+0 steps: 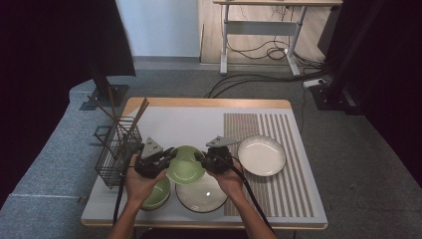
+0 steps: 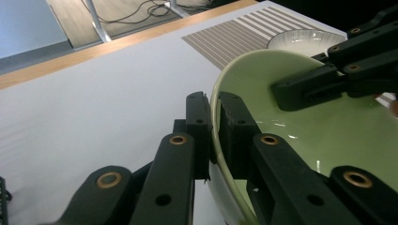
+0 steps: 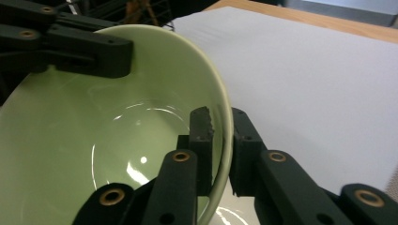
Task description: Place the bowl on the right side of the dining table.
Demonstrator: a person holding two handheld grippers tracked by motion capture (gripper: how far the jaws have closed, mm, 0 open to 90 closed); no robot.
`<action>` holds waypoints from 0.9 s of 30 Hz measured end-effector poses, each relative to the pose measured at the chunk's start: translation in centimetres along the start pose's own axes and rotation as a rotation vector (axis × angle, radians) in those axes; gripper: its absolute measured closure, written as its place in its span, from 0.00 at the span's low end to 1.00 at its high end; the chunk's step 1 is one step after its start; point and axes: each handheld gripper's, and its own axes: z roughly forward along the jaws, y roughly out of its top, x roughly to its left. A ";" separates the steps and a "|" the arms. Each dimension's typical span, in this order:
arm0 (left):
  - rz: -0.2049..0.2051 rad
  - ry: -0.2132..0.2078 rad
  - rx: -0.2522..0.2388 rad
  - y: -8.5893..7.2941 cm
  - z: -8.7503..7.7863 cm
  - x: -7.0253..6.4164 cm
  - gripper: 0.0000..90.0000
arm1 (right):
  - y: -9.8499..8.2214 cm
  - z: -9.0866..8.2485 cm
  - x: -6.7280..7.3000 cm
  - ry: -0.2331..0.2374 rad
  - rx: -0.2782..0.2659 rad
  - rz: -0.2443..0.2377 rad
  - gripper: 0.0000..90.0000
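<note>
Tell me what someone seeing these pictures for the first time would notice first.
A glossy pale green ceramic bowl sits near the table's front edge, pinched on opposite rims by two black claws: the left claw and the right claw, each with one jaw inside and one outside the wall. Below it lies a round white plate; a white ribbed dish rests on the striped mat, and a black wire basket holds chopsticks at left.

The second green bowl (image 1: 158, 195) sits mostly hidden under the left hand (image 1: 140, 179) — just a crescent of rim shows. The green bowl (image 1: 185, 164) held up between the grippers covers the far edge of the white plate (image 1: 201, 196) beneath it. In the wire basket (image 1: 117, 149), the sticks are too thin to tell what they are — chopsticks, maybe. Both forearms run off the bottom edge.
</note>
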 end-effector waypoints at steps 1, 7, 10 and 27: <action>0.000 0.001 0.003 0.0 0.1 -0.1 0.92 | 0.0 0.0 -0.1 -0.015 0.000 -0.002 0.93; -0.005 -0.022 0.008 0.2 0.3 -0.1 0.90 | -0.1 -0.2 -0.4 -0.025 -0.004 -0.002 0.94; -0.023 -0.059 -0.013 0.2 0.0 0.2 0.87 | 0.0 -0.4 -0.5 -0.020 -0.014 -0.006 0.94; -0.091 -0.144 -0.142 -0.4 -3.8 1.8 0.60 | -0.3 -2.1 -2.5 -0.059 -0.030 0.003 0.94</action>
